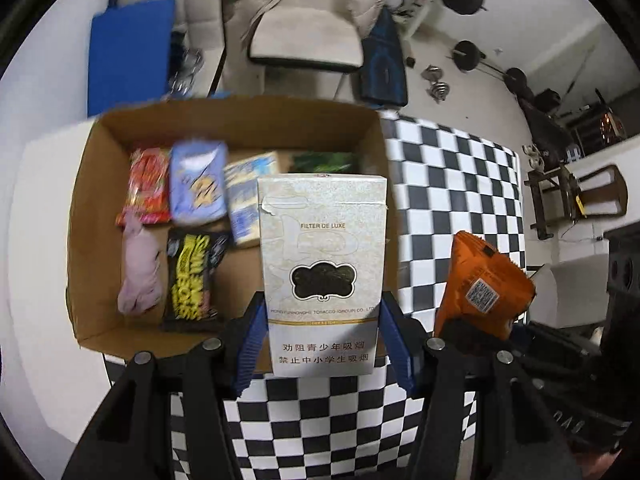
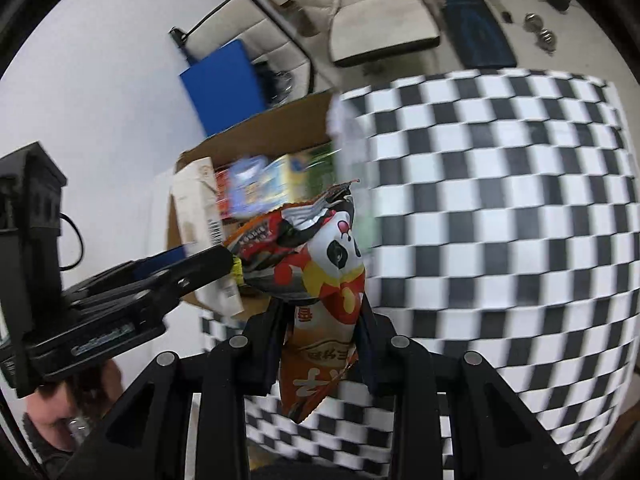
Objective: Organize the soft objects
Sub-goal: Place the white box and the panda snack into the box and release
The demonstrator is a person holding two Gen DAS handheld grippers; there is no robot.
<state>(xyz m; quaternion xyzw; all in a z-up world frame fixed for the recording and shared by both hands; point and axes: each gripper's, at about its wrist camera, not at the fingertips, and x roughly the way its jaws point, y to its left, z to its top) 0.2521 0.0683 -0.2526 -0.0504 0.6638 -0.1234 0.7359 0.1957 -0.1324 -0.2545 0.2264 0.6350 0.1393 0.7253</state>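
Note:
My left gripper (image 1: 322,320) is shut on a cream cigarette pack (image 1: 322,256) and holds it upright over the near edge of an open cardboard box (image 1: 240,120). The box holds a red snack bag (image 1: 146,186), a pale blue packet (image 1: 198,182), a blue-and-white box (image 1: 248,196), a black-and-yellow bag (image 1: 194,276), a pink soft item (image 1: 140,276) and something green (image 1: 324,162). My right gripper (image 2: 322,320) is shut on an orange panda snack bag (image 2: 320,280), held to the right of the box; the bag also shows in the left wrist view (image 1: 480,284).
The box stands on a table with a black-and-white checkered cloth (image 1: 452,184). Beyond the table are a blue board (image 1: 128,52), a beige chair with a jacket (image 1: 308,20), and dumbbells and weights on the floor (image 1: 464,56).

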